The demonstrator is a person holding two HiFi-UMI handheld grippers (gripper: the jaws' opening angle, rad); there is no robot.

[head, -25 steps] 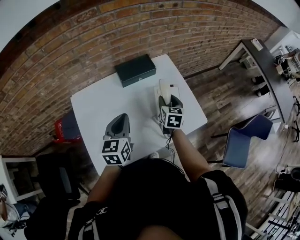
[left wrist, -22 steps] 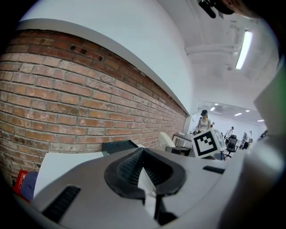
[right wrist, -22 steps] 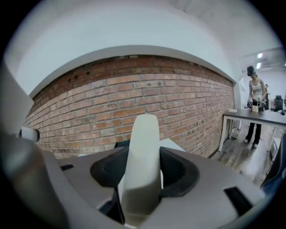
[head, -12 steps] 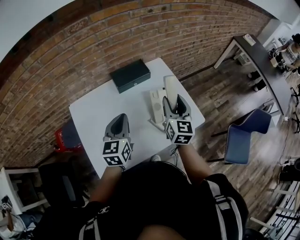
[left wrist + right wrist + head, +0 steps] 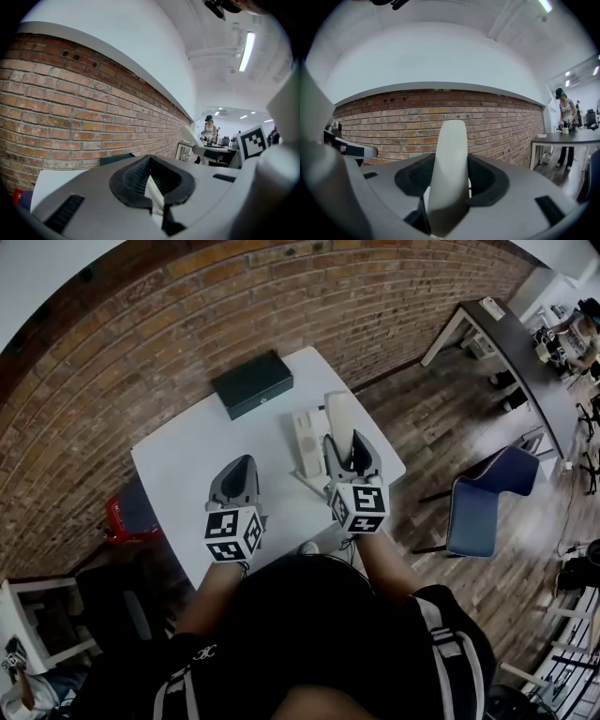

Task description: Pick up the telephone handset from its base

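In the right claw (image 5: 349, 451): handset (image 5: 449, 168) clamped between the two pads, gripped near one end, the rest running out lengthwise beyond the jaw tips.
Just left of that claw: base (image 5: 307, 442) on the table (image 5: 187, 465), close beside the handset, cradle bare; handset judged already clear of it.
Beyond and further left: black box (image 5: 251, 382), well apart from both claws, no part in the job.
Left claw (image 5: 238, 486): jaws together on nothing, over the table, left of the base and apart from it.
Stage: pick-up judged as good as done; only a steady hold left.
Risk, slip: smooth rounded plastic, held at one end with the long end free; likely to pivot or slide between the pads if swung or tilted quickly.
Risk, cord: none clearly made out; if present, could tug or tip the unpinned base on a high or hurried lift.
Risk, knock: base just beside the grip; easily clipped by a drift to the left.
Risk, drop: table edge close on the right of the claw, wooden floor (image 5: 441, 427) below; a long fall if let go there.
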